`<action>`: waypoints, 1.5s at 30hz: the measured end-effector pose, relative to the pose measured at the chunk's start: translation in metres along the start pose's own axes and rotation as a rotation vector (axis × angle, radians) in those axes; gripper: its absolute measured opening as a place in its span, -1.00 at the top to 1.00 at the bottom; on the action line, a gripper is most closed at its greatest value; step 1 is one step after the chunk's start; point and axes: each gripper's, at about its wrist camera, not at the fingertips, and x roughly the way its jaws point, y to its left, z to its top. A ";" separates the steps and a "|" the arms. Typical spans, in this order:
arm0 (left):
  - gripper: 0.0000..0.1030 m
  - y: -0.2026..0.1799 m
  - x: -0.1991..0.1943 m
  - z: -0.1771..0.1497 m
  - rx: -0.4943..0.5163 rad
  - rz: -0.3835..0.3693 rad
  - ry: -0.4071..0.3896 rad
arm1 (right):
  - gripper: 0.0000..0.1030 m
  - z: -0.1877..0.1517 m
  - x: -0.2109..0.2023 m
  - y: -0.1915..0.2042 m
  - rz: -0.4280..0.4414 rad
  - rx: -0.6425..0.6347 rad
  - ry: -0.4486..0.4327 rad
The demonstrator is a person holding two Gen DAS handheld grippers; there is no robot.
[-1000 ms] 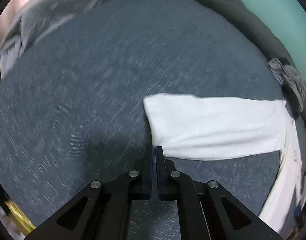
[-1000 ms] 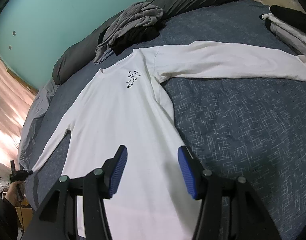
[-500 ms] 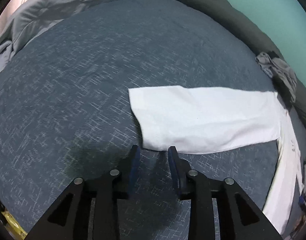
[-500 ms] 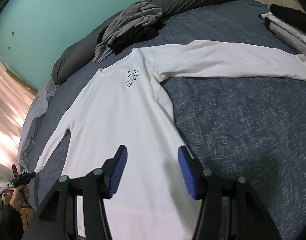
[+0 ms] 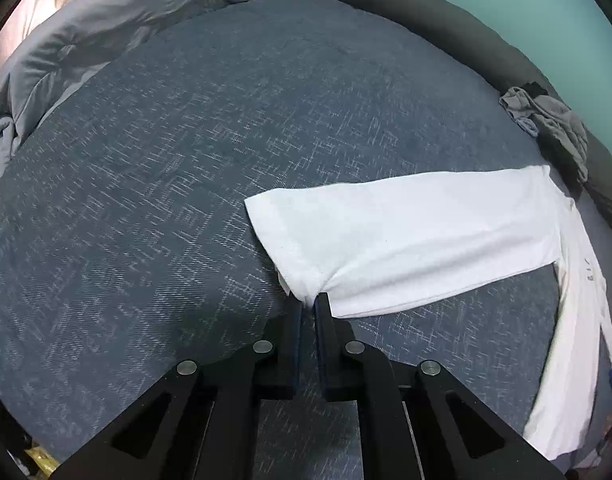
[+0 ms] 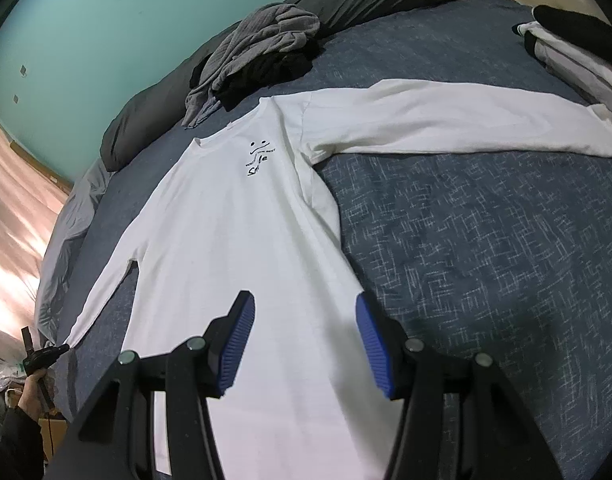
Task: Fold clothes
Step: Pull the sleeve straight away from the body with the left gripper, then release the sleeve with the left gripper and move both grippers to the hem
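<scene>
Sleeve-fold step: left gripper [image 5: 308,304] fingers clench the white long-sleeved cotton shirt [image 6: 242,248] cuff; right gripper [image 6: 302,332] released; next, carry cuff across body.

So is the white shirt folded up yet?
No, spread flat. The white long-sleeve shirt lies open on the bed, both sleeves stretched outward; the left gripper pinches one cuff.

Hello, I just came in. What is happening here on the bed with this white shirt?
A person is folding a white long-sleeved shirt that lies flat on the blue bedspread, sleeves spread out. The left gripper is shut on the cuff corner of one sleeve, at the start of the fold. The right gripper hangs open over the shirt's lower body and holds nothing.
</scene>
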 end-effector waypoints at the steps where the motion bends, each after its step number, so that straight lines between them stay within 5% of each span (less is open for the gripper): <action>1: 0.88 0.002 0.002 0.001 -0.013 -0.007 0.025 | -0.04 -0.001 0.000 0.000 0.003 0.001 0.003; 6: 0.85 0.013 0.019 0.001 -0.079 -0.011 0.131 | -0.04 -0.003 -0.008 -0.001 0.010 -0.004 0.021; 18: 0.56 0.015 -0.012 -0.029 -0.121 0.041 0.073 | -0.09 -0.011 -0.025 -0.004 0.028 -0.013 0.072; 21: 0.55 -0.003 -0.032 -0.042 -0.053 0.010 0.064 | -0.27 -0.017 -0.033 -0.012 0.038 0.002 0.114; 26: 0.50 -0.064 -0.056 -0.078 0.112 -0.105 0.101 | -0.28 -0.035 -0.047 -0.029 0.022 0.019 0.192; 35: 0.48 -0.177 -0.045 -0.131 0.322 -0.275 0.187 | -0.28 -0.078 -0.058 -0.045 -0.005 0.014 0.318; 45: 0.48 -0.233 -0.040 -0.182 0.436 -0.326 0.247 | -0.28 -0.103 -0.062 -0.050 -0.004 0.011 0.351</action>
